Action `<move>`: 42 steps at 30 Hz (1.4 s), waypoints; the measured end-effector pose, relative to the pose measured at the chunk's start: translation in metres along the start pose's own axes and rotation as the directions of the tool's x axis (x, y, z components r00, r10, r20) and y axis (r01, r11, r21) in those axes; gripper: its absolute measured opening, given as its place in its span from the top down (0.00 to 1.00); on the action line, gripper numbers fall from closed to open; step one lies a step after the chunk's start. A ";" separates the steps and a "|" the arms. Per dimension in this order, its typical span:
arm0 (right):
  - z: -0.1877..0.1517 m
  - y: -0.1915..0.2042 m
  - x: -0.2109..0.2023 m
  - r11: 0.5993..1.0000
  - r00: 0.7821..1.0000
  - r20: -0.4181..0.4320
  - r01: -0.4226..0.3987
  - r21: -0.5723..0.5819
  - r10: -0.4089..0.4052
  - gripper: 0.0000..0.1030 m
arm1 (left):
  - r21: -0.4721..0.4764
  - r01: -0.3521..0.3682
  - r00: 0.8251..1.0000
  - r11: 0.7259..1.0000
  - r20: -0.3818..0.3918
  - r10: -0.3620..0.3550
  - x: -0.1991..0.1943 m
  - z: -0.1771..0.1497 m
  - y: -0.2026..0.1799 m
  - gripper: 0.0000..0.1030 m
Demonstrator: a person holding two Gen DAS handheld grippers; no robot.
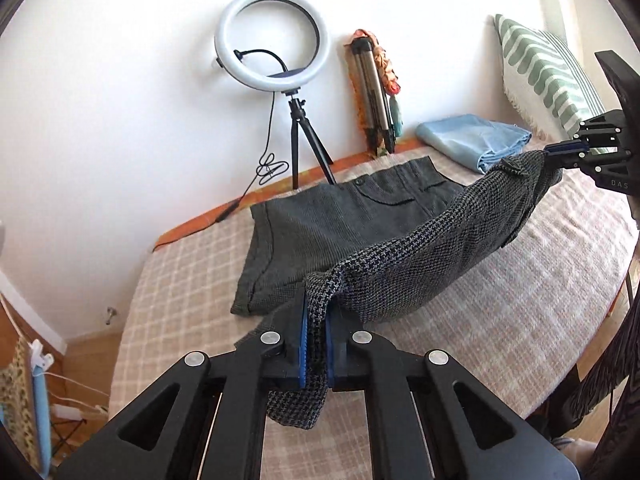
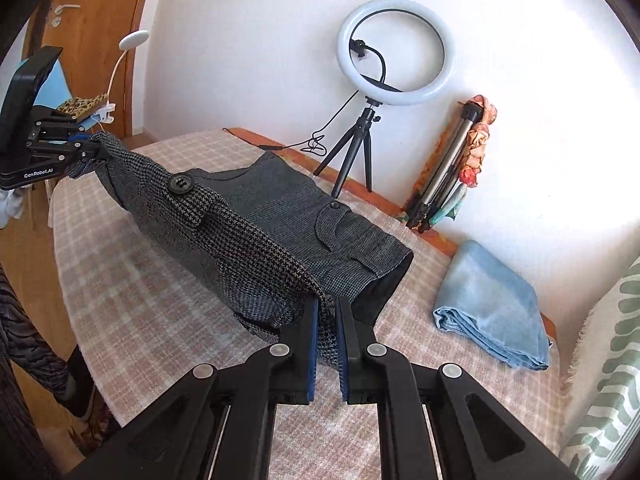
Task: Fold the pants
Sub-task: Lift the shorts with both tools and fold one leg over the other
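Observation:
Dark grey houndstooth pants [image 1: 344,224] lie on the checked table cover, pocket side up. Their near edge is lifted off the table and stretched between the two grippers. My left gripper [image 1: 316,316] is shut on one end of the lifted edge. My right gripper [image 2: 327,312] is shut on the other end; it also shows in the left wrist view [image 1: 560,152] at the far right. The left gripper shows in the right wrist view [image 2: 86,148] at the far left. A black button [image 2: 180,183] sits on the lifted band.
A ring light on a small tripod [image 1: 276,40] stands at the table's back edge by the wall, with its cable. A folded tripod [image 1: 372,92] leans on the wall. Folded light blue jeans [image 1: 472,140] lie at the back right. A green striped cushion [image 1: 544,68] is beyond them.

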State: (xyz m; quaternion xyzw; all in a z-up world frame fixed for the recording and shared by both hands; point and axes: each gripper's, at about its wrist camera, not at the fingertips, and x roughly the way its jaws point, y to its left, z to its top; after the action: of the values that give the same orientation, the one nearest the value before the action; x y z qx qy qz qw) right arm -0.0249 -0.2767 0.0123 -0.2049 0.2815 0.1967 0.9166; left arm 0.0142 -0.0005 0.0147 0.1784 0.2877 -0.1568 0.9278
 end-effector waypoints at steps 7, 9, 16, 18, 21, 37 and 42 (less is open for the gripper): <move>0.031 -0.013 0.005 0.999 0.999 0.031 0.032 0.016 -0.032 0.95 | -0.046 -0.009 0.998 0.999 0.059 0.011 0.015 0.036 0.024 0.95; 0.040 -0.018 0.011 0.999 0.999 0.036 0.035 0.024 -0.036 0.95 | -0.051 -0.013 0.998 0.999 0.067 0.017 0.023 0.047 0.029 0.95; 0.076 -0.043 0.040 0.998 0.998 0.028 0.047 0.042 -0.048 0.95 | -0.045 -0.029 0.997 0.999 0.076 0.032 0.055 0.085 0.052 0.95; 0.085 -0.053 0.053 0.998 0.999 0.021 0.046 0.052 -0.048 0.95 | -0.037 -0.035 0.997 0.999 0.070 0.037 0.067 0.095 0.058 0.95; 0.095 -0.067 0.073 0.997 0.999 0.004 0.051 0.061 -0.051 0.95 | -0.031 -0.041 0.997 0.999 0.059 0.043 0.089 0.107 0.067 0.95; 0.100 -0.115 0.236 0.996 0.980 -0.196 0.043 0.072 -0.028 0.96 | 0.020 -0.033 0.988 0.999 -0.148 0.035 0.247 0.114 0.073 0.95; 0.091 -0.118 0.277 0.996 0.971 -0.240 0.039 0.075 -0.020 0.96 | 0.025 -0.017 0.977 1.000 -0.212 0.022 0.284 0.105 0.074 0.95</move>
State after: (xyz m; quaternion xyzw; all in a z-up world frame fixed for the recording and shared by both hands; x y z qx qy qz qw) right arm 0.2828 -0.2636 -0.0529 -0.1949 0.3944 0.1458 0.8861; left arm 0.3164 -0.0326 -0.0541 0.2074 0.3814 -0.1309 0.8913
